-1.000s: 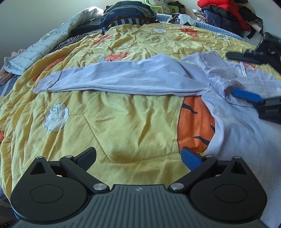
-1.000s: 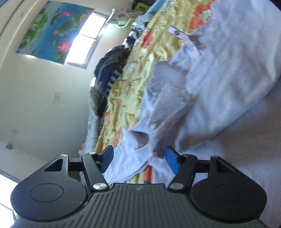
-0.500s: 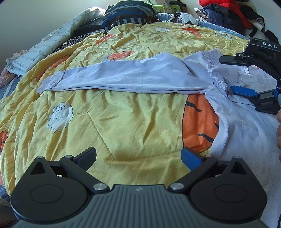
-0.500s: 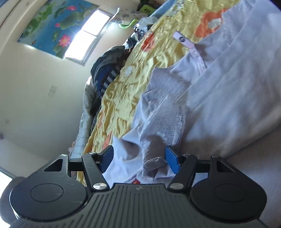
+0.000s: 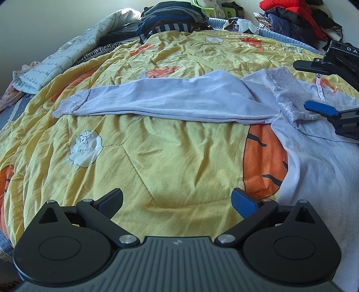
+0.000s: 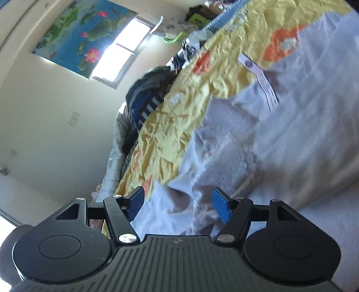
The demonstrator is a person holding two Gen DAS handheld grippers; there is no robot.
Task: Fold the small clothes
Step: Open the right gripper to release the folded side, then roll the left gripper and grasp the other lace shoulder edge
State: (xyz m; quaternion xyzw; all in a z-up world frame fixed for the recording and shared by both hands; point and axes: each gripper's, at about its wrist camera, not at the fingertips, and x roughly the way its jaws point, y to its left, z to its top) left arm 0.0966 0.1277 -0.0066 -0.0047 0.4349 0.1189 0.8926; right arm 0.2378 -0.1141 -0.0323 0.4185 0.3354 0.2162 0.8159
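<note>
Lying flat across the yellow cartoon-print quilt (image 5: 157, 157), pale lilac long-sleeved cotton top (image 5: 325, 170), sleeve (image 5: 170, 101) spread toward quilt's left edge, likely for folding. Left gripper (image 5: 177, 201): wide open, empty, hovering over quilt. Right gripper (image 6: 177, 202): open, straddling lace shoulder (image 5: 289, 98), nothing clamped. Clothing heaps (image 5: 170, 19) along far edge; no obstruction.

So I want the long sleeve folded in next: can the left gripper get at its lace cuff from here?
Probably yes: the open left gripper faces bare yellow quilt, and nothing lies between it and the lace cuff of the pale lilac sleeve.
</note>
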